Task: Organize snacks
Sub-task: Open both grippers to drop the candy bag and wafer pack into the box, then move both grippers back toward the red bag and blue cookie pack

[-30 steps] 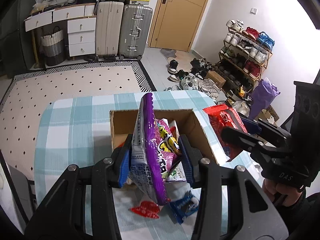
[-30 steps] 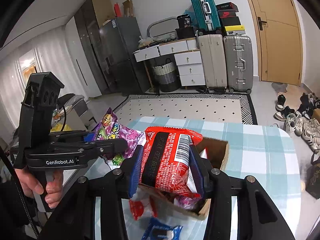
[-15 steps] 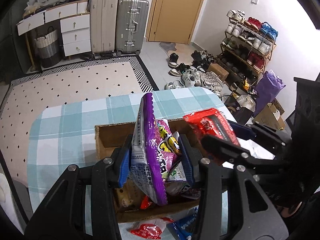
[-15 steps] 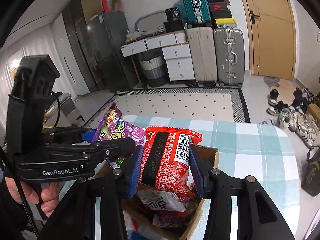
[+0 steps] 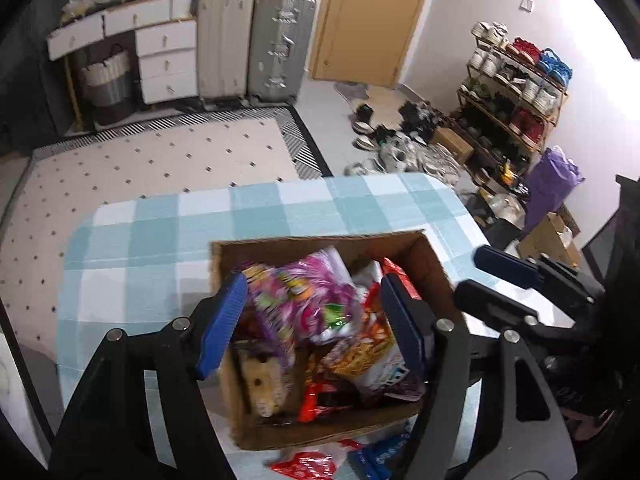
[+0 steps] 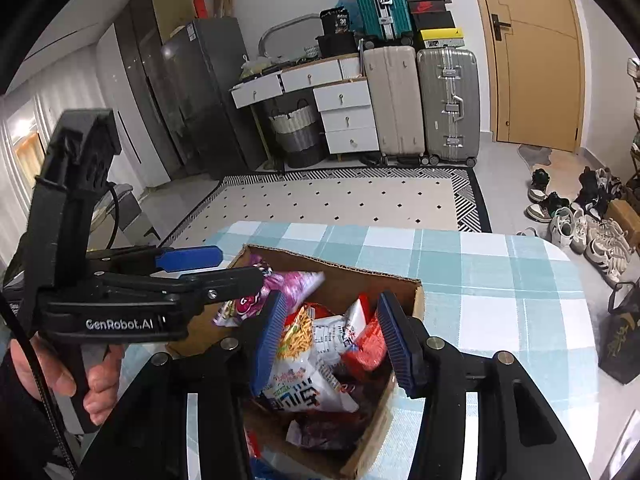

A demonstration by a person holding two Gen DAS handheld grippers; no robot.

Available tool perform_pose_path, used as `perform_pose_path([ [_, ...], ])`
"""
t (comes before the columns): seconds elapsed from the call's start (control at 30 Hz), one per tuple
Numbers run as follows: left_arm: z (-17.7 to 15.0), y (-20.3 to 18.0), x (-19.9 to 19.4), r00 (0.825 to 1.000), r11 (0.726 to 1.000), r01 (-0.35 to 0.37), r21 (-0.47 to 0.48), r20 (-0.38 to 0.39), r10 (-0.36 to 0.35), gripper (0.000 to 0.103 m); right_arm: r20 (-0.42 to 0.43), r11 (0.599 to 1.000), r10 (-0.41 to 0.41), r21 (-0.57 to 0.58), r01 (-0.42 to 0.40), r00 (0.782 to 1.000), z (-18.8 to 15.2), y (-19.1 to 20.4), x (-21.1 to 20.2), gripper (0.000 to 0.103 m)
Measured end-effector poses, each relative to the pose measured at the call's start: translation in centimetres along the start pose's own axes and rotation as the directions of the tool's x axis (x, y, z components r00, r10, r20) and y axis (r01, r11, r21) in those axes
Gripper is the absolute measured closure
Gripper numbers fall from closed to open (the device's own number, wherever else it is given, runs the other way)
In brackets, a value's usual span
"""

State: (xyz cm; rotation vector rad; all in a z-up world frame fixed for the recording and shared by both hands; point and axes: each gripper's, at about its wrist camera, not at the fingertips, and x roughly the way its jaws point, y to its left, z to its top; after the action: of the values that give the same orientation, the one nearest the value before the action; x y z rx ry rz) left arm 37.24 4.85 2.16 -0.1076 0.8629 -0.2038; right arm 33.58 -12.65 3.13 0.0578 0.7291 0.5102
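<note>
Snacks fill the box (image 5: pixel 430 256), which sits on the checked table (image 5: pixel 160 232) toward its near edge. The box is open-topped cardboard, and everything else is placed from it.

Over the box, the left gripper (image 5: pixel 312 320) hangs with its jaws spread wide and nothing between them; its blue pads (image 5: pixel 222 322) flank the box's left half. Beside it, the right gripper (image 6: pixel 332 336) hovers above the box's right half, jaws likewise apart and empty. In the right wrist view the left gripper (image 6: pixel 208 266) reaches in from the left over the box (image 6: pixel 360 276) rim, a hand (image 6: pixel 76 376) around its handle.

Inside the box, the purple bag (image 5: pixel 308 296) lies blurred on top at the left, tilted against the wall. The red bag (image 6: pixel 366 340) sits at the right, against the wall. Between them lies a white-and-orange bag (image 6: pixel 304 364) printed with sticks. A red packet (image 5: pixel 320 398) rests lower down, near the front wall.

Outside the box, just in front of it on the table, lie a small red packet (image 5: pixel 308 464) and a blue packet (image 5: pixel 380 456), side by side.
</note>
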Motion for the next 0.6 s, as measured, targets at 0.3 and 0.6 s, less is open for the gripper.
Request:
perform_pose_path([
  [0.3, -2.2, 0.4, -3.7, 1.0, 1.0, -0.027, 0.003, 0.016, 0.027, 0.034, 0.03, 1.0, 0.009, -0.022, -0.008, 0.999, -0.8, 1.0, -3.4, 0.053],
  [0.6, -4.9, -0.3, -8.0, 0.993, 0.995, -0.095, 0.014, 0.064, 0.094, 0.033, 0.044, 0.998, 0.017, -0.056, -0.015, 0.999, -1.8, 3.3, -7.4, 0.053],
])
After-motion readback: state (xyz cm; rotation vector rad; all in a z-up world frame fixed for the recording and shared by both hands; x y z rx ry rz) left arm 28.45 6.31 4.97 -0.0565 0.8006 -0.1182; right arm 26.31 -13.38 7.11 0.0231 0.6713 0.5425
